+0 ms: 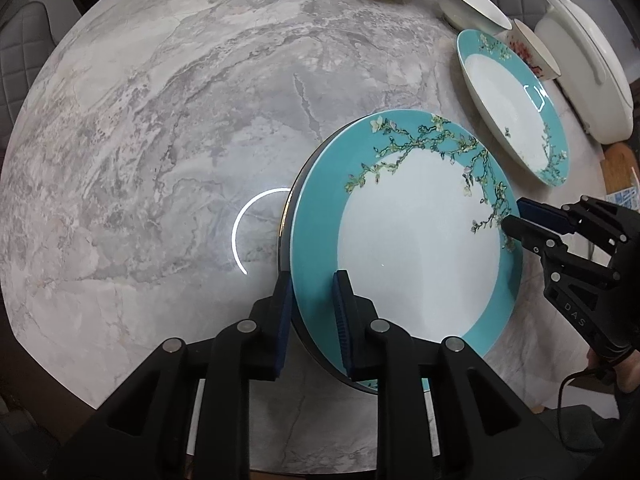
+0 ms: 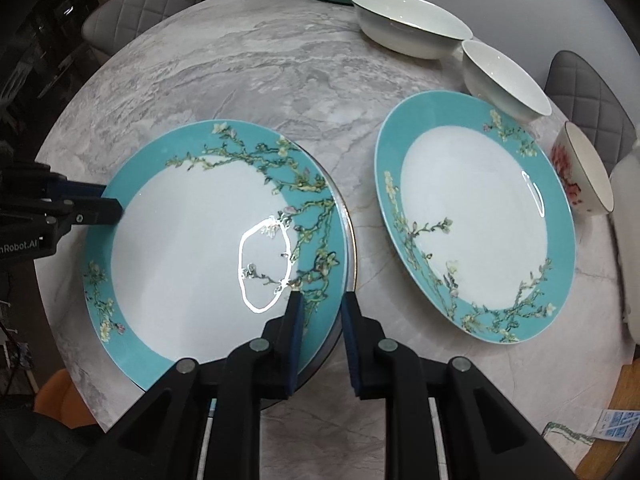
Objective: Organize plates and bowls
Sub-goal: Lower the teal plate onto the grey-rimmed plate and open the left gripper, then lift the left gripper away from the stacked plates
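One teal-rimmed plate (image 2: 192, 240) rested stacked on a darker plate on the counter (image 1: 160, 120). Both grippers' fingers straddled its rim, slightly parted, not clamping. The second teal plate (image 2: 476, 216) and bowls (image 2: 408, 24) remained unsorted.

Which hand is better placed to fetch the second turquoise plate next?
Likely right. The right tongs sit at the stacked plate's edge facing the loose plate; the left tongs are on the far side.
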A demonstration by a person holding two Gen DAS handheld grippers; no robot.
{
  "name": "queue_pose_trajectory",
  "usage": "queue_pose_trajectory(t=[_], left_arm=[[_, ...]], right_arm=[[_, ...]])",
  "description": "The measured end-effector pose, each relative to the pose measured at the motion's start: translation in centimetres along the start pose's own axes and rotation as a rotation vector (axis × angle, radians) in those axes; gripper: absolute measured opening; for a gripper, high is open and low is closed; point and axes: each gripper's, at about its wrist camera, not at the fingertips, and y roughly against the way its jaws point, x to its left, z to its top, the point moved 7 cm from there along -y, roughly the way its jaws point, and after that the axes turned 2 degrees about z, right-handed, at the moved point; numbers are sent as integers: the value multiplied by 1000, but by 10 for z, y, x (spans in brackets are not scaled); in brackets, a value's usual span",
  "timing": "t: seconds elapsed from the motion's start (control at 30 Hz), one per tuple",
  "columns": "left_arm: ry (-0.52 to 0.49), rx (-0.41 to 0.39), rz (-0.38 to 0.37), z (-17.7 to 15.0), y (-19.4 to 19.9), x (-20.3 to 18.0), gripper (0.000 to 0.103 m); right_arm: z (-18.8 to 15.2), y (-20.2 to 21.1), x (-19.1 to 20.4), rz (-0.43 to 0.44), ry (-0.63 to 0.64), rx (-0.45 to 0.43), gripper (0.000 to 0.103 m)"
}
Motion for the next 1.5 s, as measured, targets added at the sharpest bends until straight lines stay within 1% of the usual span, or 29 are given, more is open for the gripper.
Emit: queue_pose_trajectory(t=[0.17,0.37,0.47,0.5,0.53,0.57,0.6,0.63,0.7,0.73,0.77,0.8,0.87,0.9,0.93,0.97,1.0,1.03,1.07,1.1,1.2,1.23,1.27,1.3,1.33,1.43,1.5], left_arm=[[-55,-11,63,1,-2,-3,19],[-93,-19,91,2,-3,-5,19],[-93,-26,88,3,-3,-7,23],[-91,-28,88,3,-3,-8,24],[-90,-29,84,3,-3,-8,30],[-88,-26,77,3,-3,-8,35],[-87,-18,76,2,-5,-9,55],[-85,-14,74,-1,-7,-7,63],[-83,-19,62,-2,-7,-6,63],[-79,-24,58,-4,-6,-6,63],[-74,-26,53,-4,-5,-4,63],[-68,-30,45,-4,-3,-2,63],[-56,-45,33,-4,9,4,63],[-50,-55,24,-3,16,7,63],[-36,-73,2,-1,25,11,65],[-14,-98,-37,4,37,14,69],[11,-127,-84,9,47,18,81],[35,-154,-129,15,57,22,93],[61,-183,-179,25,68,28,98],[72,-194,-209,33,73,30,103],[62,-216,-327,64,88,25,103],[50,-231,-363,76,94,20,103],[44,-245,-383,84,97,17,103],[37,-261,-405,93,101,11,103],[30,-260,-416,102,103,5,103],[15,-216,-451,125,96,-16,103],[-40,-155,-449,140,83,-35,103]], right_arm=[[2,1,8,-69,75,-18,21],[1,3,15,-129,142,-31,23],[1,3,20,-150,157,-41,26],[1,3,21,-149,157,-41,31],[1,3,22,-156,157,-44,35],[1,4,23,-164,157,-46,45],[2,3,22,-168,156,-47,52],[3,3,22,-174,153,-49,54],[3,4,20,-176,137,-48,60],[3,4,18,-183,127,-49,61],[3,5,15,-193,118,-52,65],[4,6,13,-200,109,-54,71],[5,12,9,-205,87,-57,78],[6,21,8,-202,75,-70,79],[8,29,6,-193,65,-91,82],[10,39,5,-169,50,-114,89],[12,53,3,-112,15,-149,96],[13,64,1,-61,-25,-178,100],[15,76,-6,14,-88,-215,103],[16,90,-16,106,-177,-263,103],[14,119,-48,287,-406,-388,103],[11,126,-59,310,-464,-421,103],[7,130,-67,336,-513,-435,103],[4,132,-74,370,-550,-431,103],[0,134,-81,383,-577,-429,103],[-13,143,-104,366,-628,-462,103],[-17,141,-121,340,-642,-436,103]])
